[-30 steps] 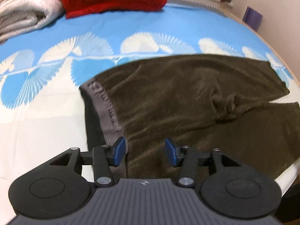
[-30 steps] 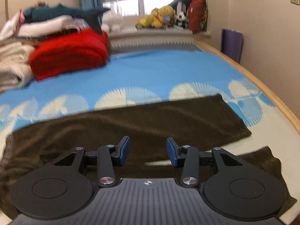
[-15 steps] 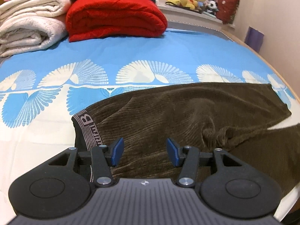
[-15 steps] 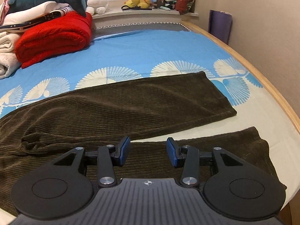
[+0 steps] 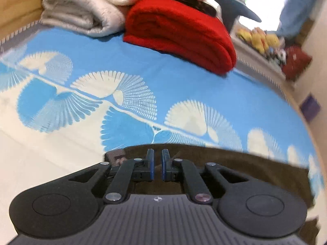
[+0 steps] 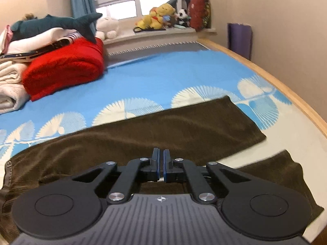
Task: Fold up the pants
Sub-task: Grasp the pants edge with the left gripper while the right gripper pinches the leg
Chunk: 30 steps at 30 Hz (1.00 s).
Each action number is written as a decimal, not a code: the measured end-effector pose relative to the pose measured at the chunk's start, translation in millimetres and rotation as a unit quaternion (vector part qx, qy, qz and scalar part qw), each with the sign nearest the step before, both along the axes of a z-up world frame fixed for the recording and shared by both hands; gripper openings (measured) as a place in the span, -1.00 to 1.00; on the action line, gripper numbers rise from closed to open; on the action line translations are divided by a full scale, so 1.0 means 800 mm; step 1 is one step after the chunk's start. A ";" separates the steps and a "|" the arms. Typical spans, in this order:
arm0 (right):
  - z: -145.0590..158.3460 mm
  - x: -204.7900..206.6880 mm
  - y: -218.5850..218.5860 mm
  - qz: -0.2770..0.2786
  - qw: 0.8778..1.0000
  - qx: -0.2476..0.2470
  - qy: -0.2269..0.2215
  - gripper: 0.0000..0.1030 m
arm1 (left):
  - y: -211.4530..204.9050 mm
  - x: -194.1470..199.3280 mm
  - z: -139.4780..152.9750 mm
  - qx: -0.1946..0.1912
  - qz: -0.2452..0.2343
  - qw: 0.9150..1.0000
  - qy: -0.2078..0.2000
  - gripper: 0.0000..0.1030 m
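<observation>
Dark brown corduroy pants [image 6: 184,126] lie spread across the blue-and-white bedspread, legs pointing right, grey waistband [image 6: 8,169] at the left. In the left wrist view the pants [image 5: 235,163] lie under and beyond my left gripper [image 5: 157,164], whose jaws are nearly together just right of the waistband [image 5: 116,156]; whether cloth is pinched is hidden. My right gripper [image 6: 160,166] has its jaws nearly together low over the near leg [image 6: 276,173]; a pinch of cloth is not visible.
A folded red blanket [image 6: 65,71] and white blankets [image 5: 85,10] are stacked at the back left with a plush shark [image 6: 55,23]. Stuffed toys [image 6: 159,16] sit on the window sill. The wooden bed edge [image 6: 286,83] curves along the right, a purple mat [image 6: 239,38] beyond.
Both grippers have gone from wide open to nearly closed. The left view has tilted and dropped toward the waistband; the right gripper has lowered toward the near leg.
</observation>
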State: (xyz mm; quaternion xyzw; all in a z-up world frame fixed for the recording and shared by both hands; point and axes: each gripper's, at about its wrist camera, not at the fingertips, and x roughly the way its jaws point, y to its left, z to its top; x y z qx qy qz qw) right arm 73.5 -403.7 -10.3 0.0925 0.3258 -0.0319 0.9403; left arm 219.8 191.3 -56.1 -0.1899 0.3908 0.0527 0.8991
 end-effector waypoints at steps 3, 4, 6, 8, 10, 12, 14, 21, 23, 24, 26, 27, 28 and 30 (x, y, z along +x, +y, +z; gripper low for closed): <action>0.001 0.010 -0.001 -0.010 1.000 0.012 -0.002 -0.95 | 0.001 0.010 -0.042 -0.029 0.007 1.000 0.000 -0.87; 0.001 0.014 -0.001 -0.013 1.000 0.015 0.000 -0.94 | -0.002 0.014 -0.058 -0.023 0.000 1.000 0.008 -0.87; -0.001 0.021 0.001 -0.012 1.000 0.019 0.002 -0.94 | -0.012 0.032 -0.076 -0.001 -0.010 1.000 0.028 -0.85; 0.000 0.028 0.006 -0.008 1.000 0.010 -0.001 -0.94 | -0.020 0.052 -0.080 0.030 -0.027 0.999 0.009 -0.43; 0.002 0.034 0.012 -0.003 1.000 -0.007 -0.010 -0.94 | -0.025 0.068 -0.089 0.056 -0.037 0.998 -0.001 -0.04; 0.003 0.039 0.017 0.001 0.999 -0.027 -0.019 -0.94 | -0.025 0.083 -0.104 0.065 -0.042 0.997 0.005 -0.02; 0.000 0.046 0.019 0.004 0.999 -0.036 -0.014 -0.94 | -0.026 0.101 -0.121 0.076 -0.051 0.996 0.017 0.01; -0.009 0.062 0.021 0.003 0.999 -0.051 -0.002 -0.94 | -0.036 0.131 -0.165 0.144 -0.123 0.980 0.056 0.27; -0.012 0.065 0.023 0.004 0.999 -0.055 0.002 -0.94 | -0.037 0.131 -0.169 0.155 -0.142 0.976 0.048 0.14; -0.012 0.066 0.024 0.004 0.998 -0.056 0.003 -0.94 | -0.036 0.132 -0.169 0.150 -0.149 0.976 0.048 0.02; -0.014 0.067 0.024 0.003 0.998 -0.058 0.005 -0.94 | -0.038 0.134 -0.167 0.142 -0.163 0.975 0.044 -0.73; -0.014 0.067 0.025 0.003 0.998 -0.057 0.006 -0.94 | -0.042 0.133 -0.163 0.145 -0.169 0.974 0.044 -0.79; -0.014 0.067 0.025 0.004 0.998 -0.058 0.006 -0.94 | -0.048 0.131 -0.160 0.160 -0.173 0.971 0.045 -0.88; -0.013 0.065 0.025 0.002 0.998 -0.067 0.003 -0.94 | -0.062 0.121 -0.148 0.188 -0.182 0.964 0.043 -0.91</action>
